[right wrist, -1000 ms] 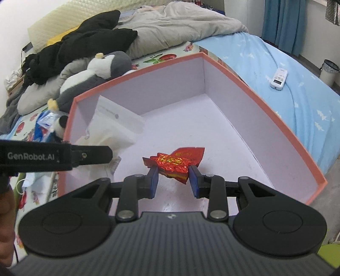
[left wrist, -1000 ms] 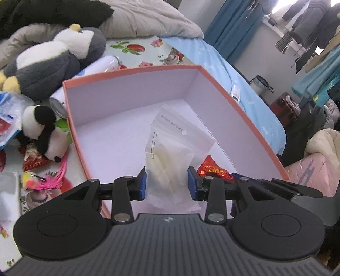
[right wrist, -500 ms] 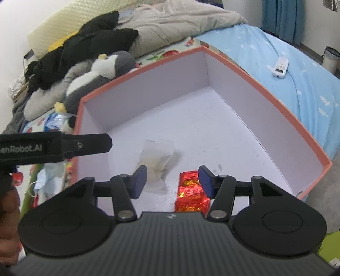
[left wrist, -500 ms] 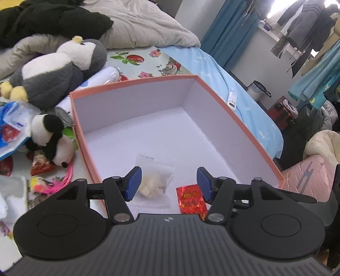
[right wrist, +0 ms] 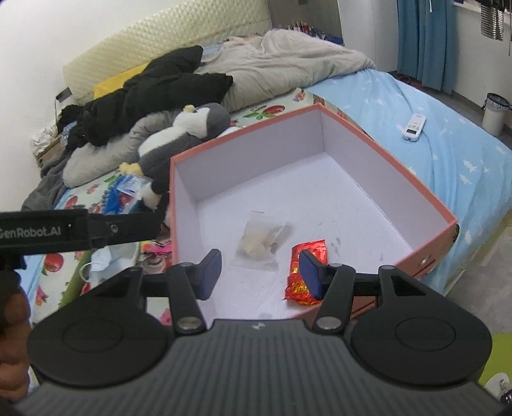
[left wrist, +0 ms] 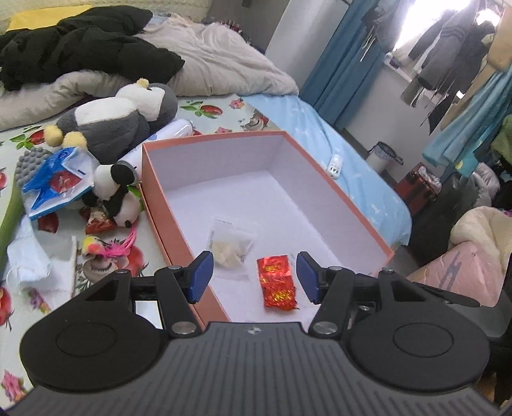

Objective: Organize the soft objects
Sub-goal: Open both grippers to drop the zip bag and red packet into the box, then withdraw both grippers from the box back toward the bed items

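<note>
While both claws point(left wrist: 252, 276) point(right wrist: 260, 275) gape empty, crinkly red foil pkt point(left wrist: 277, 281) lies flat in box point(left wrist: 358, 211).

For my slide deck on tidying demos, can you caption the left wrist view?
Open left gripper above an orange box holding a clear packet and red foil packet, plush toys alongside.

Both views are evenly lit by soft daylight, and the window point(left wrist: 412, 28) at the upper right of the left wrist view is blown out to white glare that washes over the hanging clothes point(left wrist: 448, 64) beside it. Shadows are faint and diffuse, the box point(right wrist: 320, 137) interior reading pale and flat. The fisheye lenses bend straight edges strongly toward the frame borders, the corners darken, and detail softens slightly at the far edges while the centre stays sharp.
</note>
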`<state>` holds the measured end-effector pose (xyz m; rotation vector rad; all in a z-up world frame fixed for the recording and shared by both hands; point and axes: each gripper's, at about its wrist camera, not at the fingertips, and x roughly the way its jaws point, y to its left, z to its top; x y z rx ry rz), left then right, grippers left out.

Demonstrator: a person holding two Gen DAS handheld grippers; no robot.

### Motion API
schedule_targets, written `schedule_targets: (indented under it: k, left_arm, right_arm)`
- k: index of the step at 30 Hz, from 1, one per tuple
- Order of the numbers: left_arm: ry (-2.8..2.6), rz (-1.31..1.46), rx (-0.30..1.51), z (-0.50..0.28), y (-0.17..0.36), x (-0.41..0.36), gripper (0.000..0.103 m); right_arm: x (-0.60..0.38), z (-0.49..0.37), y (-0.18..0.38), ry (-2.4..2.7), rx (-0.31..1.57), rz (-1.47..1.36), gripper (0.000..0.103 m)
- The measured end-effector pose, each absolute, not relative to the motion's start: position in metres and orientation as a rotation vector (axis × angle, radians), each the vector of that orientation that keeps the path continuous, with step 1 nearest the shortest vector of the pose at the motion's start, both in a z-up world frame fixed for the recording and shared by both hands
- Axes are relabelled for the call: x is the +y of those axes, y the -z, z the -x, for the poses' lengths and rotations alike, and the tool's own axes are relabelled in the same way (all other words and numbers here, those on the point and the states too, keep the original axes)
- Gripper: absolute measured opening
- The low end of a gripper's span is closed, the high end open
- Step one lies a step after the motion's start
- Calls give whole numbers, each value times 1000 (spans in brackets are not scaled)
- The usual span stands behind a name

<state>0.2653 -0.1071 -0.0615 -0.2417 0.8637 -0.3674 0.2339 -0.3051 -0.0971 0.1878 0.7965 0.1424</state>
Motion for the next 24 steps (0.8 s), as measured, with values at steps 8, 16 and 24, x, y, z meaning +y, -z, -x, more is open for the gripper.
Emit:
schedule_targets:
  k: [8,16,24]
  left_arm:
    - [341,248,833,-217,48,-93,63]
    - [295,260,800,-170,40,-70,63]
    - [279,270,767,-122,29,-57,63]
  right_arm:
    - [-296,-191,70,-158,755,-188,57]
    - [-287,-157,56,-177,721,-172,57]
    - [-277,-124,49,-199,689,-157,57]
